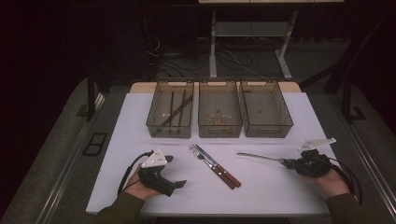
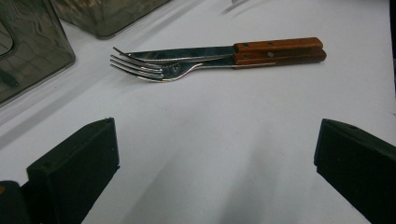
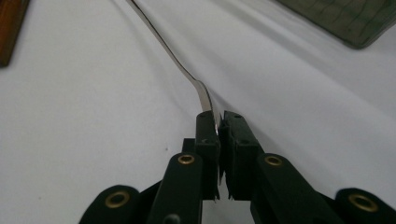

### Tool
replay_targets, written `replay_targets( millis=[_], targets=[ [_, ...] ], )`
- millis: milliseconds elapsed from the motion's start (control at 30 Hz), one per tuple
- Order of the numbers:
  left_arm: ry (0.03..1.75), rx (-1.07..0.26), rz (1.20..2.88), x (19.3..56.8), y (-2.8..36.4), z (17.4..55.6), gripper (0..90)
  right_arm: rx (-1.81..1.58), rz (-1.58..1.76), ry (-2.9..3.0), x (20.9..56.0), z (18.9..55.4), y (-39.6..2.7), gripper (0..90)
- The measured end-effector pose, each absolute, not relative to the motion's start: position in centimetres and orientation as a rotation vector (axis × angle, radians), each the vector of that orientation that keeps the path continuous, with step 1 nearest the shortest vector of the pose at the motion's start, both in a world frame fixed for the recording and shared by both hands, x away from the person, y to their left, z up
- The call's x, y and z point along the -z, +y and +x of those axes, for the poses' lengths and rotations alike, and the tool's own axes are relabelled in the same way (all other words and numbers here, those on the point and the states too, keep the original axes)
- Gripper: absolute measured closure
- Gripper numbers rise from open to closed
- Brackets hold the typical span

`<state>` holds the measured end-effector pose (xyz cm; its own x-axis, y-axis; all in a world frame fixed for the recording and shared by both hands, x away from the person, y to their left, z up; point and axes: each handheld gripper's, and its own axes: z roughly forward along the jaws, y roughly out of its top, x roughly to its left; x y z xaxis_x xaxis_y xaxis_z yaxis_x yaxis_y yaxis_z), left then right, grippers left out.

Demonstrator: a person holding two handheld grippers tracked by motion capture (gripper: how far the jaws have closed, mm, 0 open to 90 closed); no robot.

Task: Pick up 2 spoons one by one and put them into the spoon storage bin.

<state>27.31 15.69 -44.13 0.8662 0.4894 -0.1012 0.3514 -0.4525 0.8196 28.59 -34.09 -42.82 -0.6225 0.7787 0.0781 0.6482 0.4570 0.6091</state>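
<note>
- High view: the right gripper [image 1: 286, 162] is clamped on one end of a slim silver metal utensil [image 1: 259, 156], which stretches leftward over the white bench [image 1: 261, 186], near its right edge.
- Right gripper view: its jaws pinch the utensil's flat end [image 3: 205, 100].
- Left gripper [image 1: 180, 183] rests near the front left with jaws spread wide, holding nothing.
- Wooden-handled fork and knife [image 1: 215, 165] lie side by side mid-bench.
- Three clear plastic bins [image 1: 219, 114] line the far edge.
</note>
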Motion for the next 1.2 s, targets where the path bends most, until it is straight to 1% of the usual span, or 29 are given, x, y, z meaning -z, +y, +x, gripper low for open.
replay_targets(
  millis=[467,1033,1200],
  targets=[
    [0.607,-0.185,2.093,44.2,15.7,27.3,0.0,-0.981,1.259,2.382,40.9,29.3,-33.2,84.8],
    [0.608,-0.185,2.099,44.2,15.6,27.4,0.0,-1.043,1.324,2.262,38.6,30.9,-32.2,84.8],
    [0.609,-0.184,2.098,44.2,15.7,27.4,0.0,-1.069,1.315,2.231,37.7,31.9,-31.5,84.8]
  ],
)
